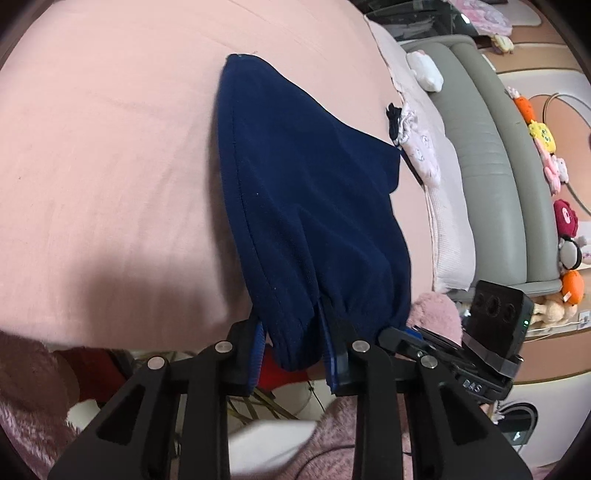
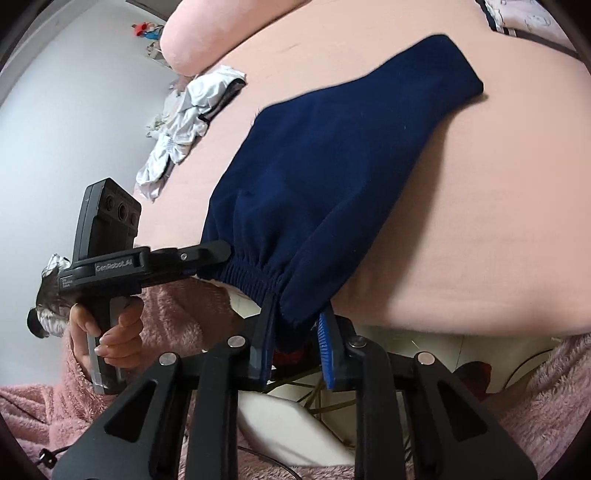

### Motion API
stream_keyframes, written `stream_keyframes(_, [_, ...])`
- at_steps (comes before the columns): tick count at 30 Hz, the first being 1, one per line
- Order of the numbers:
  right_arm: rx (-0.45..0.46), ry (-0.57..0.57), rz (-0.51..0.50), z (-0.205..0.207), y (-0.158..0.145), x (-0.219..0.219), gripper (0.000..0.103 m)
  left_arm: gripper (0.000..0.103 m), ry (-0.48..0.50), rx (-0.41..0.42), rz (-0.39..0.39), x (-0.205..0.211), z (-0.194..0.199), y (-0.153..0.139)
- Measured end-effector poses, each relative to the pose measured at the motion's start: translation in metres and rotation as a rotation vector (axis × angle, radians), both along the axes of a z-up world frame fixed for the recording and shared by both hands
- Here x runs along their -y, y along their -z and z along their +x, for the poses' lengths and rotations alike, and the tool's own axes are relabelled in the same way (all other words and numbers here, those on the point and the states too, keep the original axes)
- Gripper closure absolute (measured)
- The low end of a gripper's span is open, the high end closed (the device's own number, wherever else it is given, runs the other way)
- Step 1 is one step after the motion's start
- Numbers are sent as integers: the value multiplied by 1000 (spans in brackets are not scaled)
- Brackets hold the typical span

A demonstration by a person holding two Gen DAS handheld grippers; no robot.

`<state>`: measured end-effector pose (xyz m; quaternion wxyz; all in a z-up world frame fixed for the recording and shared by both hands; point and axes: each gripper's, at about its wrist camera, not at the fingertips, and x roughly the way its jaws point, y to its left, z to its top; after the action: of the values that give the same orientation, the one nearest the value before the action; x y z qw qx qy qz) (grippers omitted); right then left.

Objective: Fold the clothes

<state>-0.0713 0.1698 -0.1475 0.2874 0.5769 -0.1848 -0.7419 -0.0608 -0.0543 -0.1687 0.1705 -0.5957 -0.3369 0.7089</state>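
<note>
Navy blue fleece trousers (image 1: 306,192) lie stretched over the pink bed, legs pointing away; they also show in the right wrist view (image 2: 332,166). My left gripper (image 1: 295,354) is shut on one end of the elastic waistband, at the bed's near edge. My right gripper (image 2: 295,347) is shut on the other end of the waistband. The waistband (image 2: 255,278) is pulled taut between them. The left gripper (image 2: 218,253) shows in the right wrist view, held by a hand. The right gripper (image 1: 399,334) shows in the left wrist view.
The pink bedsheet (image 1: 110,166) spreads to the left. A white crumpled garment (image 2: 184,122) lies at the bed's far left. A patterned pink garment (image 1: 417,144) lies by the grey headboard (image 1: 480,158) with plush toys (image 1: 546,147). A pink pillow (image 2: 221,33) sits at the back.
</note>
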Motion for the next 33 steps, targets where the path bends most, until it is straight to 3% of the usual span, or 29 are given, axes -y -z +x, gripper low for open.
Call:
stream_keyframes(5, [46,42,-104,-10,-7,-12,83,75,-23,122,112,10,-18,1])
stream_keyframes(9, [-33,32,-65,-27,-37,-6,81,71,-10,115,155,6,-37,-13])
stream_keyframes(15, [-16,51,-124,-52,-52,-11,79,64,8,104,220,0,-65,-33])
stream_keyframes(20, [47,142,-243,-77,-44,-33,77,62,-40,122,366,6,-103,-16])
stream_keyframes(22, [36,202,-234,-95,-44,-39,75,53,-82,101,400,11,-128,-9])
stream_keyframes(24, [28,259,-218,-113,-44,-45,73,46,-107,37,291,20,-141,-15])
stream_keyframes(26, [22,282,-167,-120,-51,-49,73,46,-92,-83,104,18,-140,-31])
stream_keyframes(28, [-55,273,-118,-121,-68,-51,72,46,-49,-223,-81,13,-132,-48])
stream_keyframes(29, [-128,262,-41,-118,-80,-50,69,46,-27,-292,-174,10,-129,-56])
stream_keyframes(31, [-256,255,162,-111,-92,-44,63,46,23,-312,-174,2,-124,-50])
stream_keyframes(33, [-266,248,253,-113,-85,-39,62,46,73,-332,-175,-6,-120,-43])
